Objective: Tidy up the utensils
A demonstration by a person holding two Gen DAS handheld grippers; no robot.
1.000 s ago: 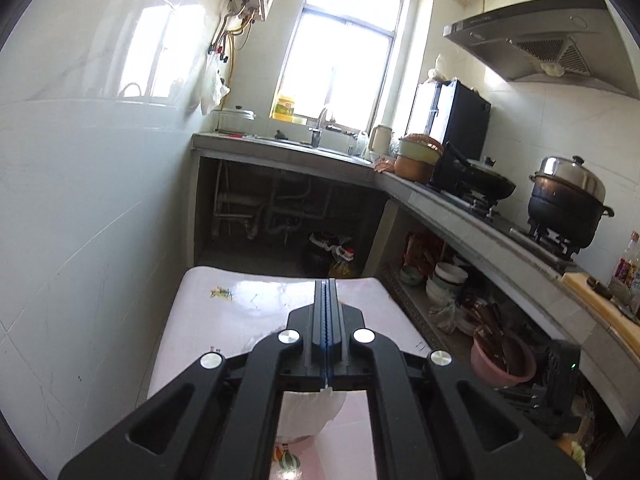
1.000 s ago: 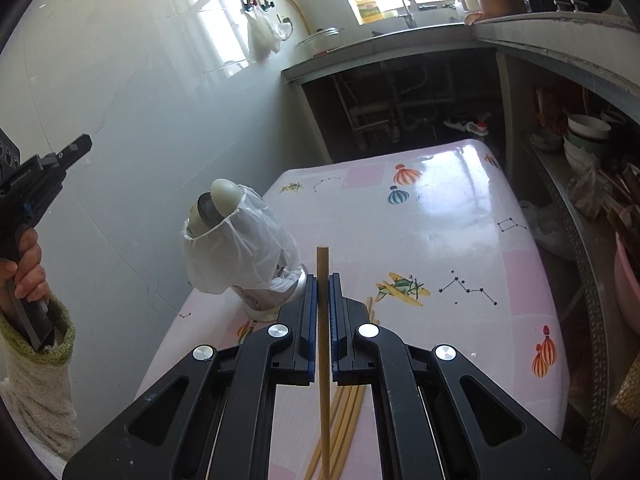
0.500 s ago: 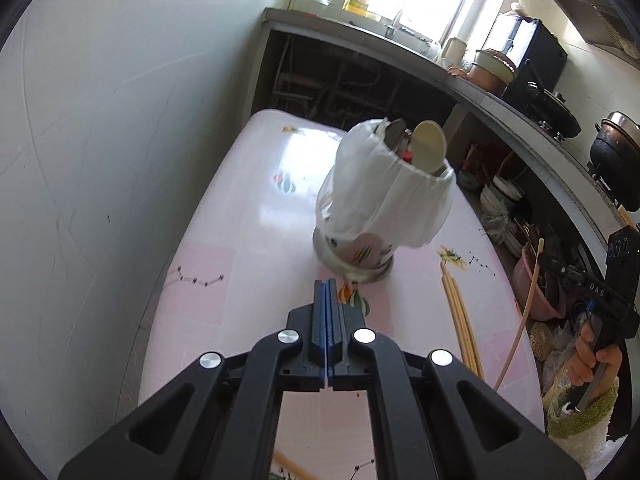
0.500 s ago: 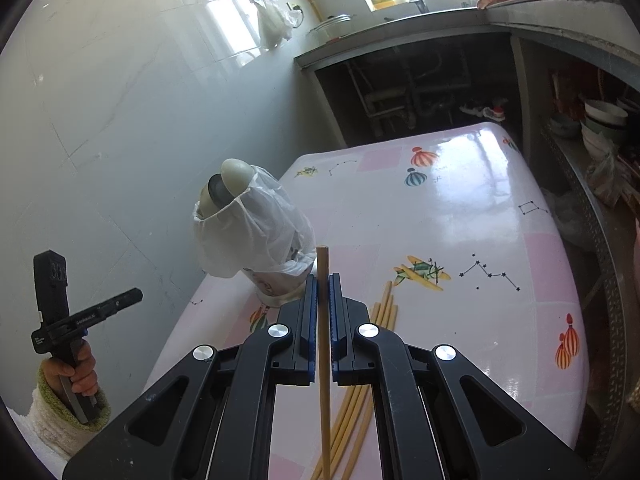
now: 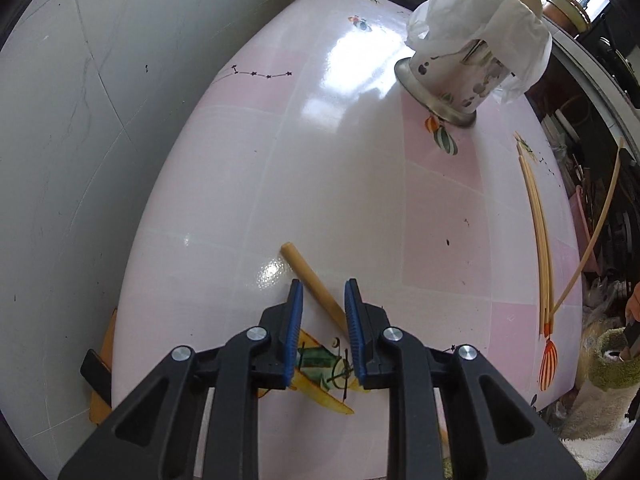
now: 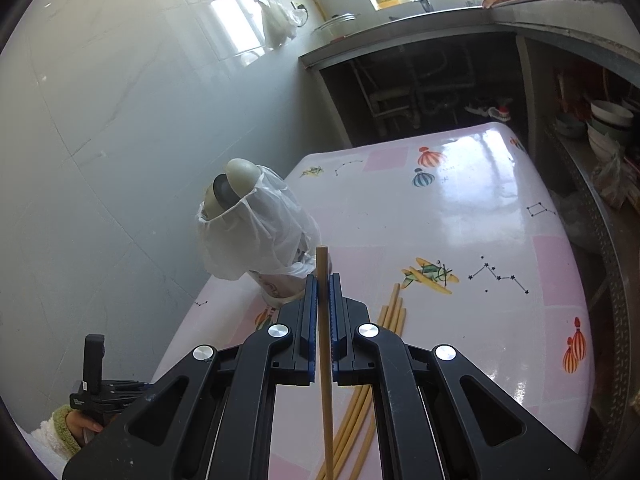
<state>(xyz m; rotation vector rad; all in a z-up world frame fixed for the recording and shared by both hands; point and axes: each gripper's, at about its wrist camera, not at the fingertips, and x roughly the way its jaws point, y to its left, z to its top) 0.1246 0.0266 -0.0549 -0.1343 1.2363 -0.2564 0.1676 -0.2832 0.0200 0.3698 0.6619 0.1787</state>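
A thick wooden stick (image 5: 310,278) lies slantwise on the pink table (image 5: 360,184). My left gripper (image 5: 322,304) points steeply down over it, and its jaws are opening with the stick's lower part between them, the pads not pressing on it. My right gripper (image 6: 322,279) is shut on a single chopstick (image 6: 321,258), which also shows at the right of the left wrist view as a slanted chopstick (image 5: 596,232). Several loose chopsticks (image 6: 394,312) lie on the table below it. A metal utensil holder (image 6: 256,236) wrapped in a white bag holds spoons.
A tiled wall (image 5: 80,140) runs along the table's left side. A black and orange object (image 5: 98,368) sticks out at the table's left edge. A counter with a sink (image 6: 420,28) stands behind, and shelves with bowls (image 6: 608,120) are on the right. A person's sleeve (image 5: 600,364) is at the lower right.
My left gripper has swung down from facing the room to just above the table, and its jaws have parted around the wooden stick. The right gripper still holds its chopstick in place.
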